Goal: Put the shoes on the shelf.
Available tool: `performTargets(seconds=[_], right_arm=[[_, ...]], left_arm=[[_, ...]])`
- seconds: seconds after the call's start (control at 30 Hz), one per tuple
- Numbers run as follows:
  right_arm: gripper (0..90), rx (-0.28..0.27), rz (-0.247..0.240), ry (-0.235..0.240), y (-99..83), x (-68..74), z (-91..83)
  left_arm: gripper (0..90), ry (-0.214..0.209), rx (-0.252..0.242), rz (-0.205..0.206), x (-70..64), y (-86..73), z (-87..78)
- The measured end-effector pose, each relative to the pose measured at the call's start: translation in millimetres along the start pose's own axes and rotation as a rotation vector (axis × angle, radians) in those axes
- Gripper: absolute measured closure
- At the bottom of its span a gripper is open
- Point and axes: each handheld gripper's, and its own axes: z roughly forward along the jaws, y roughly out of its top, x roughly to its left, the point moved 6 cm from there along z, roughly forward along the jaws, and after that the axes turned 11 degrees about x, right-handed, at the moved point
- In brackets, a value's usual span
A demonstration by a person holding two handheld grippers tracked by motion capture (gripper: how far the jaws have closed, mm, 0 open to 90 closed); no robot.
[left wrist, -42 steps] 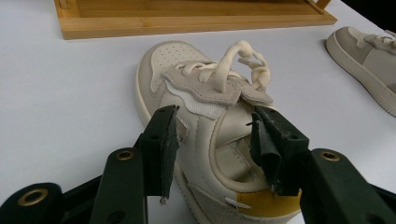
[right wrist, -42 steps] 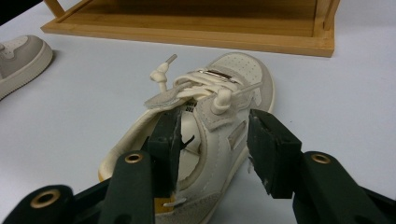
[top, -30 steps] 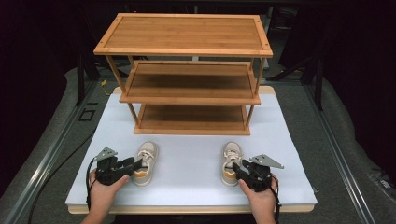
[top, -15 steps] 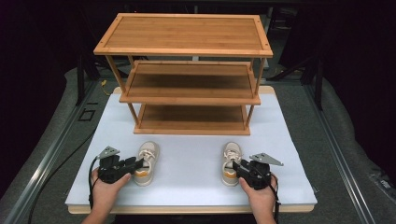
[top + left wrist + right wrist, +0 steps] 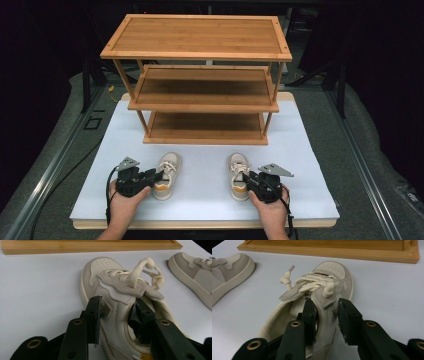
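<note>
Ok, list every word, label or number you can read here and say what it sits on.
Nothing can be read for certain.
Right shoe: a small tongue label with dark print, too blurred to read.
Left shoe: no print to be seen.
Wooden rack: no markings.

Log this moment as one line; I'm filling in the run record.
left gripper: shut on left shoe | right gripper: shut on right shoe | shoes on table | rack: empty
</note>
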Motion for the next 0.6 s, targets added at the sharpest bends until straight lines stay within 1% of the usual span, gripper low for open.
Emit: performTargets(seconds=[0.07, 0.1, 0.4, 0.43, 0.6], right_arm=[[68.0, 0.009, -0.012, 0.002, 0.3, 5.0, 1.4], [68.0, 0.005, -0.017, 0.002, 0.9, 7.5, 2.4], [68.1, 0.021, -0.051, 0.033, 3.1, 28.0, 9.7], [68.1, 0.02, -0.048, 0.031, 3.4, 29.9, 10.6], [68.1, 0.022, -0.062, 0.043, 5.1, 39.5, 15.0]], left_arm=[[61.8, -0.008, 0.003, 0.008, -4.7, 1.0, 2.8], [61.7, -0.009, 0.005, 0.014, -6.8, 1.6, 4.1], [61.7, -0.039, 0.017, 0.033, -26.7, 6.5, 16.1], [61.8, -0.043, 0.019, 0.033, -28.7, 7.0, 17.4], [61.8, -0.056, 0.025, 0.048, -37.7, 10.1, 23.7]])
